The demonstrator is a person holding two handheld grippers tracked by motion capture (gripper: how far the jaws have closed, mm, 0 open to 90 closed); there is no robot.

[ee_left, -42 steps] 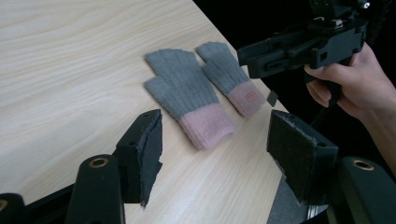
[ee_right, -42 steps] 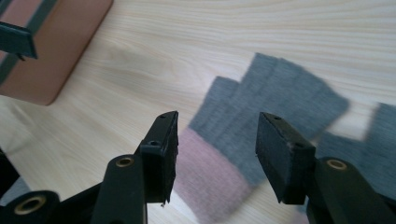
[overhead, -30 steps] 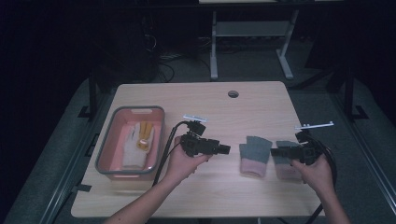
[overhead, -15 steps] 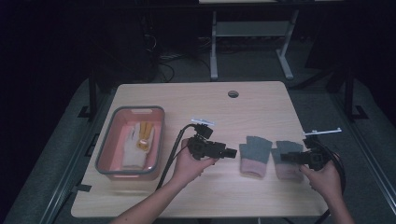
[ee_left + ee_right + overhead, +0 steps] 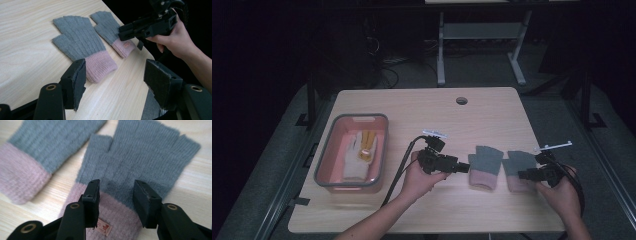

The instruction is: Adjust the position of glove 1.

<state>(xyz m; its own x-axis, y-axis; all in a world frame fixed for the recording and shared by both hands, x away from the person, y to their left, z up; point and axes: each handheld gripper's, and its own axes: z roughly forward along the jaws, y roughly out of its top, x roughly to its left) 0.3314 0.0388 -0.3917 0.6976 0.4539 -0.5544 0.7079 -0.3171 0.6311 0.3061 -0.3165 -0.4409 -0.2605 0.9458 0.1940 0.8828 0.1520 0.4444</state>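
Grey right glove (image 5: 140, 157) sits under the lowered right gripper (image 5: 115, 195), jaws narrowing but apart; left gripper (image 5: 112, 85) open beside it, grasp imminent

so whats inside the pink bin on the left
A white glove with a yellow-orange part at its far end lies inside the pink bin. The bin floor beneath the glove is covered, so anything under it can't be seen.
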